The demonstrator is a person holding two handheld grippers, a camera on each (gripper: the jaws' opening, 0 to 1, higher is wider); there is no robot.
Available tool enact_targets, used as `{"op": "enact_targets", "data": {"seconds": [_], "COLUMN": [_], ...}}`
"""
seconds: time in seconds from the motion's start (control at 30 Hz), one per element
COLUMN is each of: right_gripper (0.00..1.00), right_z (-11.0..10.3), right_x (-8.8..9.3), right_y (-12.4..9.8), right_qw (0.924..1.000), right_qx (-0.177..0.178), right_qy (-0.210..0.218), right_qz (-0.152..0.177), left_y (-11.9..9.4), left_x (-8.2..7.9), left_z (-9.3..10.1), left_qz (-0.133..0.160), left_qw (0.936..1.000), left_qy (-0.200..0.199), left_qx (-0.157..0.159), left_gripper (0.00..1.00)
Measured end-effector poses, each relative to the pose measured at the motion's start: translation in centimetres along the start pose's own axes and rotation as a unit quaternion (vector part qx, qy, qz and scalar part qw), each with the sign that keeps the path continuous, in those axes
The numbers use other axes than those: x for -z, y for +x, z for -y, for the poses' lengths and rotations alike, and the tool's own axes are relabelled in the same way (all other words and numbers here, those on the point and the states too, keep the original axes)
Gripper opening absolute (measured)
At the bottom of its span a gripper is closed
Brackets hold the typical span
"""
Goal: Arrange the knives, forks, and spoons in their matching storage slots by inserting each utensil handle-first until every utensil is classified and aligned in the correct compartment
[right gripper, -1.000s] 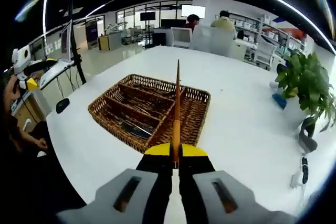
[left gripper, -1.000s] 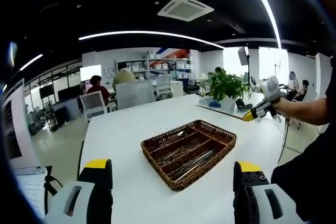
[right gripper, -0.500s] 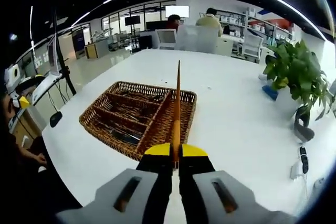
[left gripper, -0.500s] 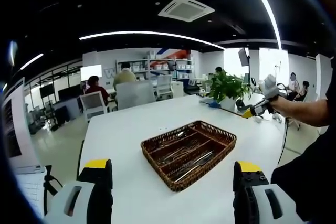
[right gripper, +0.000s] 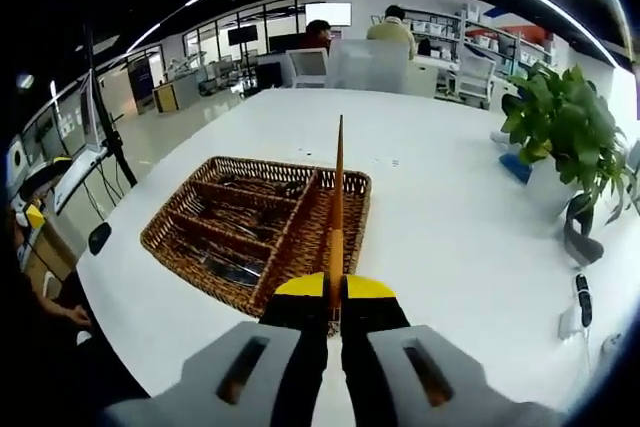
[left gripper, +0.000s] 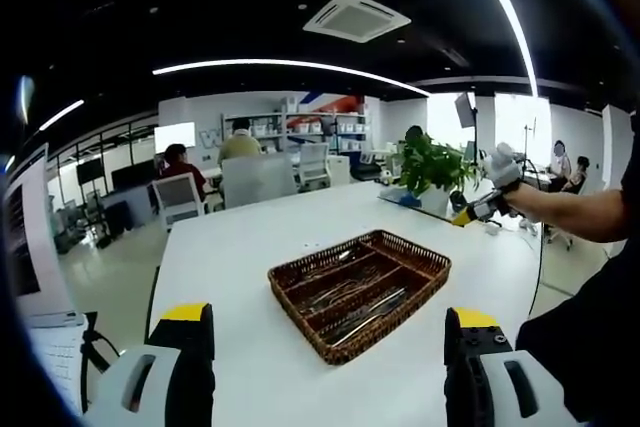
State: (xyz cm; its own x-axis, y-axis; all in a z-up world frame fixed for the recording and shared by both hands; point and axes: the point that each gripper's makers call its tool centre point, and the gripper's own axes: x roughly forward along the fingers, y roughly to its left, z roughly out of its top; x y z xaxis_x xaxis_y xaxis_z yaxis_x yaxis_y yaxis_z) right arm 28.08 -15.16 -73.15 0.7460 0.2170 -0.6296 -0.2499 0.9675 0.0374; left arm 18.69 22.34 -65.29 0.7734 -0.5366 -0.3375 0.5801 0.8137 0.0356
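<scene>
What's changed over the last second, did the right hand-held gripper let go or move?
No release: the right hand-held gripper stays shut on the thin orange-handled utensil. In the left gripper view it has lifted slightly and drawn farther back from the basket, above the table. The left hand-held gripper stays open and still; the cutlery in the basket looks unchanged.

The basket [right gripper: 255,232] sits on the table [right gripper: 440,237] with utensils [left gripper: 350,299] in its compartments. A potted plant [right gripper: 560,137] stands on the table, far right of the basket.
</scene>
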Motion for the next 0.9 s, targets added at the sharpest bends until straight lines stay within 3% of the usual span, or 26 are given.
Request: {"op": "enact_targets", "data": {"seconds": [0.43,0.9], "right_gripper": [0.00,0.00], "right_z": [-0.2,-0.2], "right_x": [-0.1,1.5], "right_y": [1.7,3.2], "right_qw": [0.9999,0.9986], "right_qx": [0.009,0.024], "right_qy": [0.009,0.029], "right_qz": [-0.010,-0.038], "left_y": [-0.2,-0.2], "left_x": [0.4,0.5], "left_z": [-0.5,-0.8], "left_qz": [0.000,0.004], "left_qw": [1.0000,1.0000], "left_qy": [-0.003,-0.007], "left_qx": [-0.004,-0.006], "left_gripper": [1.00,1.00]}}
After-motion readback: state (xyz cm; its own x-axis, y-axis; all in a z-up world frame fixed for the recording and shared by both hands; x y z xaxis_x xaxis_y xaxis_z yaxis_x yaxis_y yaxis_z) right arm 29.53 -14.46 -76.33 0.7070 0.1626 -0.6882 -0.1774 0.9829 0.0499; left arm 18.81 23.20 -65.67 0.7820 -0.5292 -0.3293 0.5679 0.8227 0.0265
